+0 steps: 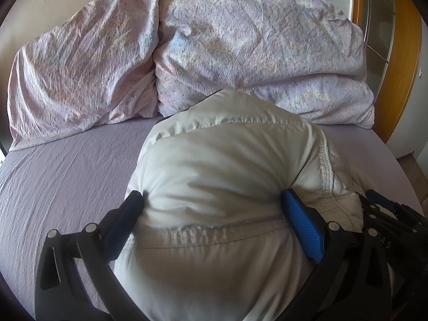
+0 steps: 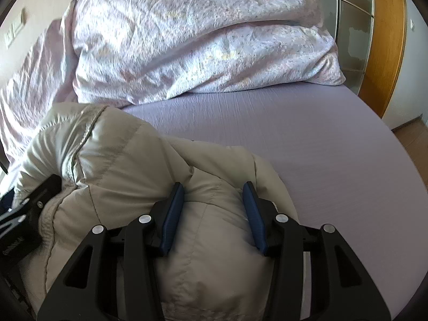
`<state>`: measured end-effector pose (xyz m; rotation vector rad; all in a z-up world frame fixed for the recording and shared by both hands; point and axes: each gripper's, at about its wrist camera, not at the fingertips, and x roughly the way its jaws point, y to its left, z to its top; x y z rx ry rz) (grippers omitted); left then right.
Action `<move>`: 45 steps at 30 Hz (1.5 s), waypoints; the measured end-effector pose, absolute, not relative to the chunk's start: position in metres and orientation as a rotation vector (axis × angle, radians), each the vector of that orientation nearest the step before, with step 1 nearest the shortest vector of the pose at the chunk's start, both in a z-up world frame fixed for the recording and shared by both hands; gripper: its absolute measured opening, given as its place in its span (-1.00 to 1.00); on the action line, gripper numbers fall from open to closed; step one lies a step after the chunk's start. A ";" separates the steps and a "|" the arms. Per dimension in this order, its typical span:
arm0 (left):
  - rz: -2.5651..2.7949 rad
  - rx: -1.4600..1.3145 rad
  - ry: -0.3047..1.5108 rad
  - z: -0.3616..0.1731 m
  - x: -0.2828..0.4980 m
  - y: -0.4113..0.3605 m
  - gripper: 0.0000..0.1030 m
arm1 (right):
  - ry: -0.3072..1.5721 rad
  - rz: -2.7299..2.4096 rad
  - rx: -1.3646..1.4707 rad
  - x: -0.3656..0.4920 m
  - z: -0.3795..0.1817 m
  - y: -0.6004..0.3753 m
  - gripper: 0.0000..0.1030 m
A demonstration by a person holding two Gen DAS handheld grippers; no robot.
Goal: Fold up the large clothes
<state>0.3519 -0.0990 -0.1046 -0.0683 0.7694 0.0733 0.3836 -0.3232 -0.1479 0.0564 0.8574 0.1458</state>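
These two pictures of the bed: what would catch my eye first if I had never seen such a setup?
Most striking is the puffy pale jacket bunched on the lilac bed sheet, bulging between the blue pads of the left hand-held gripper. The right hand-held gripper pinches another fold of it close beside. Behind lies a big crumpled floral duvet, heaped against the wall.

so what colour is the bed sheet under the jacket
Plain lilac bed sheet, clearest in the right wrist view.
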 end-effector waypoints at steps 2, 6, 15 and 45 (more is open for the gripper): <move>0.071 -0.068 0.778 -0.103 0.350 -0.099 0.96 | 0.874 0.133 0.028 0.385 -0.146 -0.319 -0.06; 0.042 -0.045 0.814 -0.094 0.347 -0.096 0.96 | 0.931 0.094 0.011 0.388 -0.139 -0.318 0.05; 0.002 -0.057 0.798 -0.065 0.315 -0.069 0.96 | 0.941 0.165 0.092 0.370 -0.101 -0.356 0.79; -0.054 -0.174 0.910 -0.067 0.299 -0.009 0.96 | 1.430 0.506 0.820 0.393 -0.194 -0.395 0.97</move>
